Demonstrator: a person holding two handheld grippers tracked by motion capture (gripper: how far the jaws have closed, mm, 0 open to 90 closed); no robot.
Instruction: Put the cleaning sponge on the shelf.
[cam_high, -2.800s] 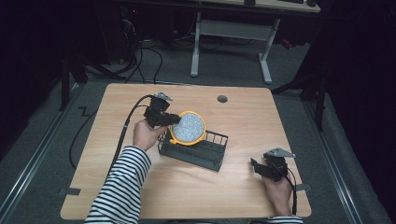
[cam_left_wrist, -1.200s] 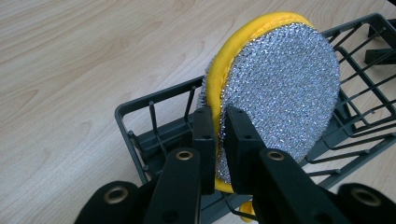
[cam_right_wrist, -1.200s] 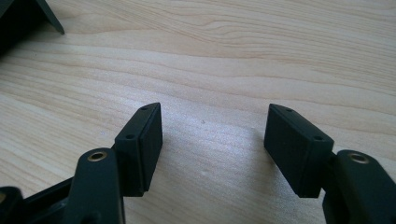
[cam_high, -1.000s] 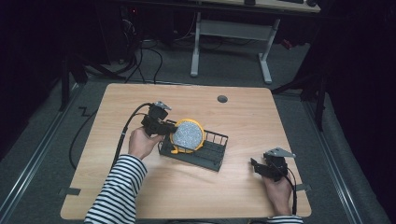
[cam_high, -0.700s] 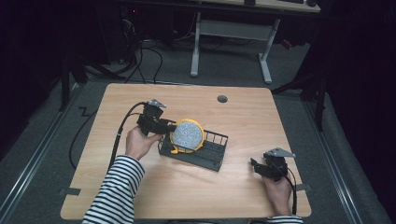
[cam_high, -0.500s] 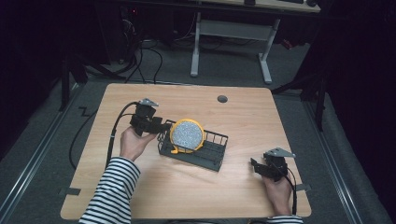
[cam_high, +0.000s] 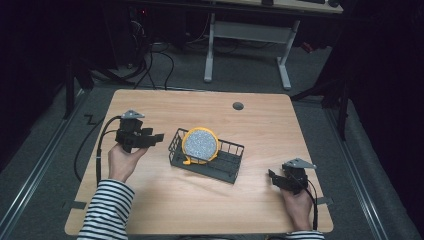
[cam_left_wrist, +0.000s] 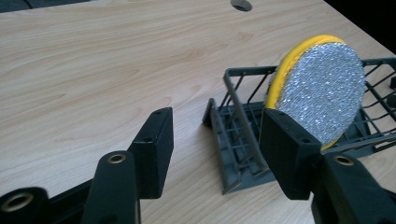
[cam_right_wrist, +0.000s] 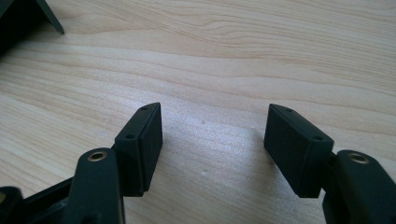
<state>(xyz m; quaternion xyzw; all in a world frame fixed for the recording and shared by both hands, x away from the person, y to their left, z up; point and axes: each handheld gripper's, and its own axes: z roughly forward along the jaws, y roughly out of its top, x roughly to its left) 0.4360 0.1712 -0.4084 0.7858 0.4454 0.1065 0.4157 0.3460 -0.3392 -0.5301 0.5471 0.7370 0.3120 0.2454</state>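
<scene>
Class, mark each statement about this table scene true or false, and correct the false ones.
1. The round yellow-rimmed silver scouring pad stands on edge in the dark wire rack. True.
2. The left gripper clamps the pad. False: its jaws are open, apart from it.
3. The right gripper is open over bare wood. True.
4. The rack sits on the floor. False: it sits on the wooden table.

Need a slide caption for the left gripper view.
Left gripper, open, just clear of the yellow-rimmed scouring pad standing in the wire rack.
</scene>
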